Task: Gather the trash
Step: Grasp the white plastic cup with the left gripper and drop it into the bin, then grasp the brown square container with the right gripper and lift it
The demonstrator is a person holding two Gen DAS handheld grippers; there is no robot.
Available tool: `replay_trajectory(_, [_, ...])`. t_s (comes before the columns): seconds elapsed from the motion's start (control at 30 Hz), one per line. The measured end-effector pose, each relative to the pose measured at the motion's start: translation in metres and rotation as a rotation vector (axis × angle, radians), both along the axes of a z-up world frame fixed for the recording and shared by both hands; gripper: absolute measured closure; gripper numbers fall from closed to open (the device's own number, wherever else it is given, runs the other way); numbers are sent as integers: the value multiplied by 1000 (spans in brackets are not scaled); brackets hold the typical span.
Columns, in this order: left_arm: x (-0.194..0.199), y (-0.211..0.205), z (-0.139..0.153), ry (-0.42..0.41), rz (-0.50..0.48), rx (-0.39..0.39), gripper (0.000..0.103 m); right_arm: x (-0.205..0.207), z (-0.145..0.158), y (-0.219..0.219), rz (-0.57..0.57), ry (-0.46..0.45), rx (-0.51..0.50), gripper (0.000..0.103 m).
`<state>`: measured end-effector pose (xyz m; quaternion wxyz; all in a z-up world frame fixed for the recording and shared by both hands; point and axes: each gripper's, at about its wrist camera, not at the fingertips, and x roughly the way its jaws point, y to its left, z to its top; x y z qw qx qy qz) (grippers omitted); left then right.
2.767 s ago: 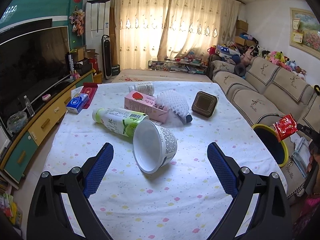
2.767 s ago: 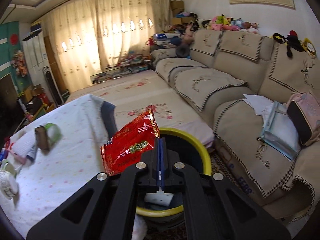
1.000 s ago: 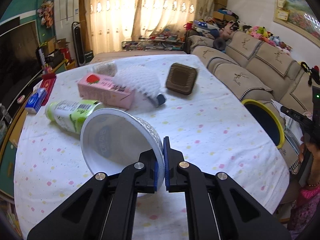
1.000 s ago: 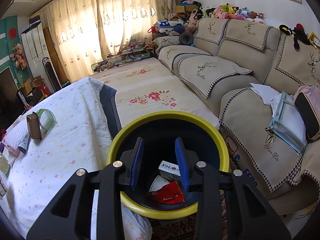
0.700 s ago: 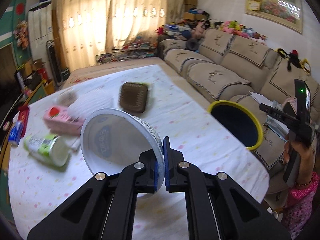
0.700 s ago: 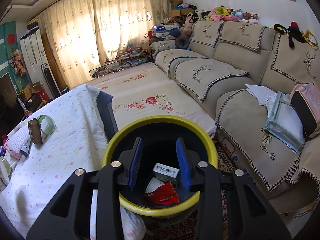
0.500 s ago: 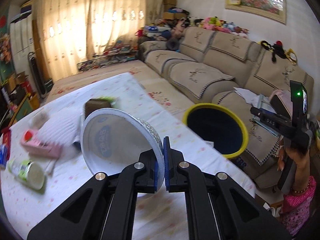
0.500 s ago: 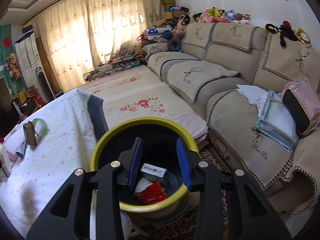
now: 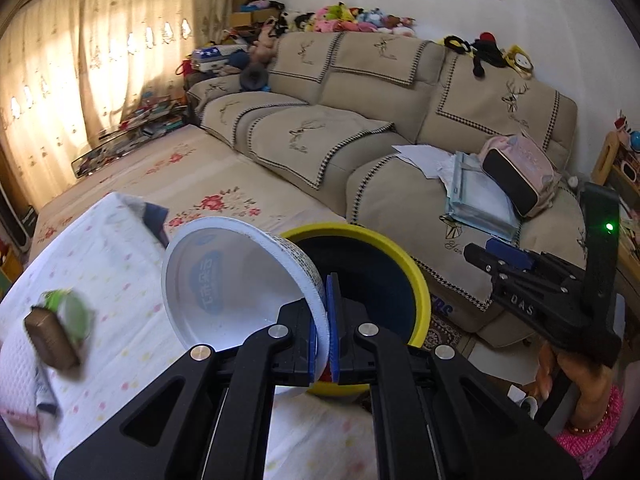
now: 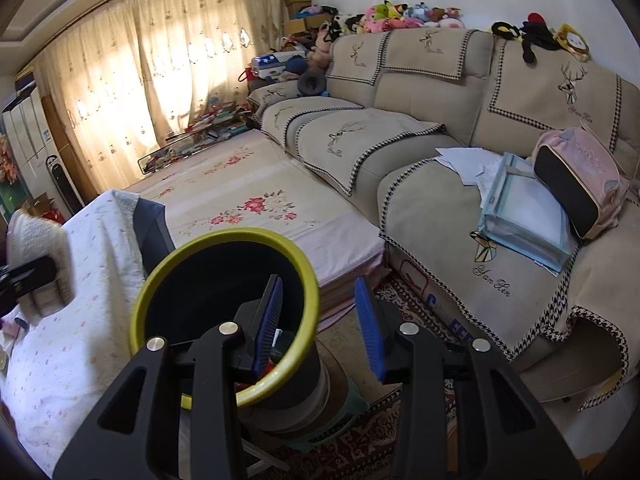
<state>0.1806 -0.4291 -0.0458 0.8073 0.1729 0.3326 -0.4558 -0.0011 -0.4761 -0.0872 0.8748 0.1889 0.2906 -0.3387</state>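
My left gripper [image 9: 325, 320] is shut on the rim of a white paper bowl [image 9: 228, 280] and holds it in the air at the table's edge, just left of the yellow-rimmed black trash bin [image 9: 384, 256]. The bowl also shows at the left edge of the right wrist view [image 10: 40, 256]. My right gripper [image 10: 318, 320] is open and empty, straddling the right rim of the bin [image 10: 224, 240]. The right gripper also shows at the right of the left wrist view [image 9: 512, 256]. Trash lies at the bin's bottom, mostly hidden.
A white dotted tablecloth covers the table [image 9: 100, 272]. A brown square box [image 9: 52, 340] and a white brush [image 9: 16, 376] lie at its left. A beige sofa [image 10: 440, 160] with a pink bag [image 10: 576, 176] and papers stands right of the bin.
My left gripper has carried the bowl from over the table to beside the bin. My right gripper has drawn back and to the right, off the bin's middle.
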Motion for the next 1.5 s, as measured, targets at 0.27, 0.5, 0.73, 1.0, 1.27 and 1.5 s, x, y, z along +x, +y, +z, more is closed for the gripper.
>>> replay_trajectory(0.27, [26,-55,-29,45,5,57,81,-4,-3,-8,-20,7,12,62])
replay_trajectory(0.5, [35,-40,-33,36,43,43,63,1,-3,-4,-4,11,13,61])
replay_trajectory(0.73, [31,23,-3,-15,92,-23,52,11,0,9,29,21,3,61])
replay_trajectory(1.0, [42,137,-2,-59,263,-35,44,33,2,34,85,47,-16,59])
replay_trajectory(1.27, [68,242,-32,-45,443,13,44,64,4,68,161,80,-32,58])
replay_trajectory(1.5, [72,312,-52,-45,544,29,41,106,5,107,272,104,-34,58])
